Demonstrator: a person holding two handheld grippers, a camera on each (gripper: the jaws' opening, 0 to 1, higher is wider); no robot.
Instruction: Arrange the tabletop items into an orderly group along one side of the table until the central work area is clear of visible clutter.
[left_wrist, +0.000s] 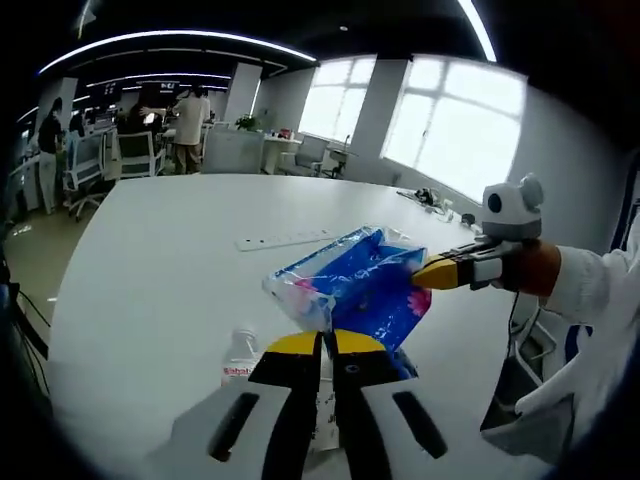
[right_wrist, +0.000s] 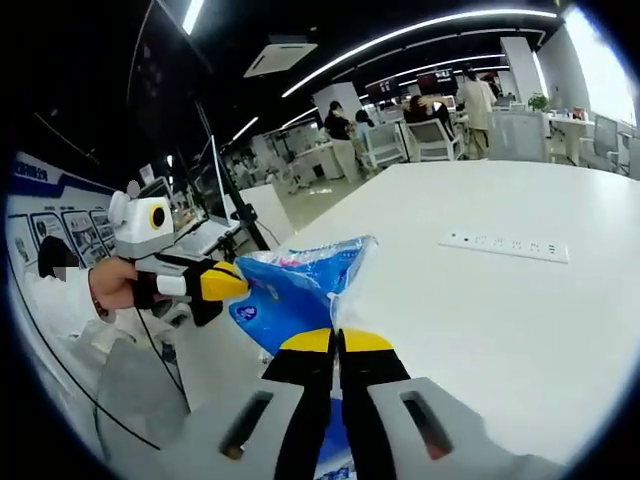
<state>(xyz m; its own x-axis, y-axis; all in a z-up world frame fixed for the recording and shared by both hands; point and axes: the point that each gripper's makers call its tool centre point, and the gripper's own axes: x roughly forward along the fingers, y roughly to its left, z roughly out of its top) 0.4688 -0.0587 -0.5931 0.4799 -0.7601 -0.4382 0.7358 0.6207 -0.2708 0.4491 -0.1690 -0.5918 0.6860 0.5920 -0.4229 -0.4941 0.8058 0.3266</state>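
Both grippers pinching one blue plastic pack above the white surface.

The left gripper (left_wrist: 322, 345) has its jaws closed on the near edge of the blue pack (left_wrist: 355, 285), and the right gripper (left_wrist: 440, 272) comes in from the side with its yellow-tipped jaws clamped on the pack's opposite end, so the pack hangs stretched between the two, raised off the white surface (left_wrist: 160, 290). In the right gripper view, the right gripper (right_wrist: 336, 342) bites the crinkled edge of the pack (right_wrist: 295, 285) while the left gripper (right_wrist: 232, 283) holds its far corner. A small clear bottle (left_wrist: 240, 357) with a red label lies just beside the pack. A white power strip (left_wrist: 285, 239) lies beyond the pack, further along the surface.
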